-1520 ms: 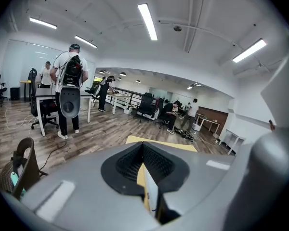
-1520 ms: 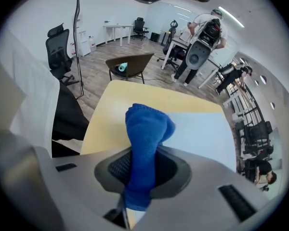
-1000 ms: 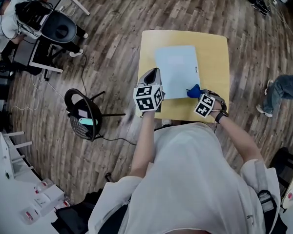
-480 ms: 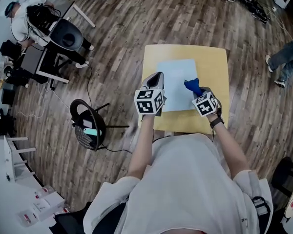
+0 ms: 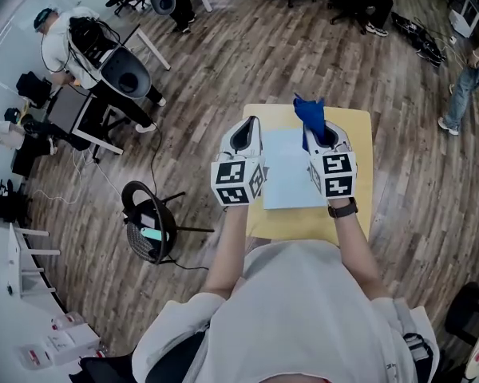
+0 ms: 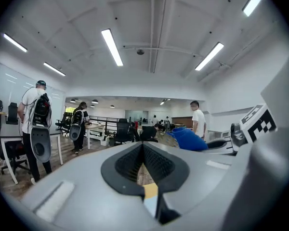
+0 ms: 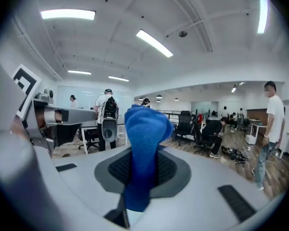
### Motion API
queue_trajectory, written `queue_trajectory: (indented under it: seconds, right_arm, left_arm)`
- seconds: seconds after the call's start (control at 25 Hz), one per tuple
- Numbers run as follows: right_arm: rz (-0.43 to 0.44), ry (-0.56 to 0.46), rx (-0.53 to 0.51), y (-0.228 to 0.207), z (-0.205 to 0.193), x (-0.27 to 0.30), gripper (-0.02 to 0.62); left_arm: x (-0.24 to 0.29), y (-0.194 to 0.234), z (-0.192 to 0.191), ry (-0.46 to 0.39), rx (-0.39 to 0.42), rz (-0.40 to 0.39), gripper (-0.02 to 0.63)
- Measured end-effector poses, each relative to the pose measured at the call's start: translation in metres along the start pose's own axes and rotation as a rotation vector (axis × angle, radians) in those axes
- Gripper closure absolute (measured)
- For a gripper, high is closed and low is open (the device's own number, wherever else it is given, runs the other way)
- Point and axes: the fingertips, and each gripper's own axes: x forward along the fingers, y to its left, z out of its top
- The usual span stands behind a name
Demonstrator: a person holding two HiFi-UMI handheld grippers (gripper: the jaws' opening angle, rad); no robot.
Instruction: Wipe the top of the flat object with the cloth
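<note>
Nearest the camera, one person in a white shirt held two grey two-jaw grippers raised side by side above a small table, seen from the head view. Each gripper carried one cube with black-and-white square markers, two cubes in all. The left gripper (image 5: 251,124) was empty: in its own view its jaws (image 6: 143,150) were pressed together with nothing between them. The right gripper (image 5: 319,131) pinched one bright blue cloth (image 5: 309,112); in the right gripper view the cloth (image 7: 144,134) rose from between the jaws (image 7: 140,172) and bunched above them, lifted clear of the table.

Below the grippers stood one square light-wood table (image 5: 359,174). One pale blue flat rectangular panel (image 5: 291,178) lay flat at its middle, partly covered from view by the two grippers.

Farther off, on the dark wood plank floor to the left, stood one black round stool (image 5: 148,214).
</note>
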Motion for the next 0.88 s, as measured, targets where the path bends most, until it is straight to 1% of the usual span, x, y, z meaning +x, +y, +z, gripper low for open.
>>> queue_trajectory:
  seconds: [0.08,0.2,0.56,0.64,0.68,0.72,0.88]
  right_arm:
    - [-0.007,-0.049,-0.006,-0.003,0.014,-0.008,0.529]
    - [-0.009,-0.088,-0.007,-0.008,0.022,-0.016,0.529]
    - [0.004,-0.108,0.016,-0.032,0.018,-0.031,0.529]
    - [0.015,-0.108,0.022,-0.035,0.017,-0.029,0.529]
    - [0.025,-0.097,0.025,-0.035,0.012,-0.03,0.529]
    - [0.036,-0.078,0.028,-0.034,0.005,-0.035,0.529]
    - [0.065,0.017,0.057,-0.032,-0.04,-0.066,0.529]
  left_arm:
    - [-0.002,-0.006,0.01,-0.03,0.009,-0.001,0.595]
    - [-0.004,-0.015,0.018,-0.057,0.016,-0.001,0.595]
    - [0.003,-0.052,0.018,-0.065,0.026,-0.02,0.595]
    - [0.009,-0.059,0.013,-0.044,0.033,-0.037,0.595]
    - [0.011,-0.067,0.004,-0.007,0.03,-0.067,0.595]
    - [0.01,-0.081,-0.012,0.052,0.02,-0.118,0.595]
    - [-0.018,-0.157,-0.109,0.376,-0.065,-0.378,0.595]
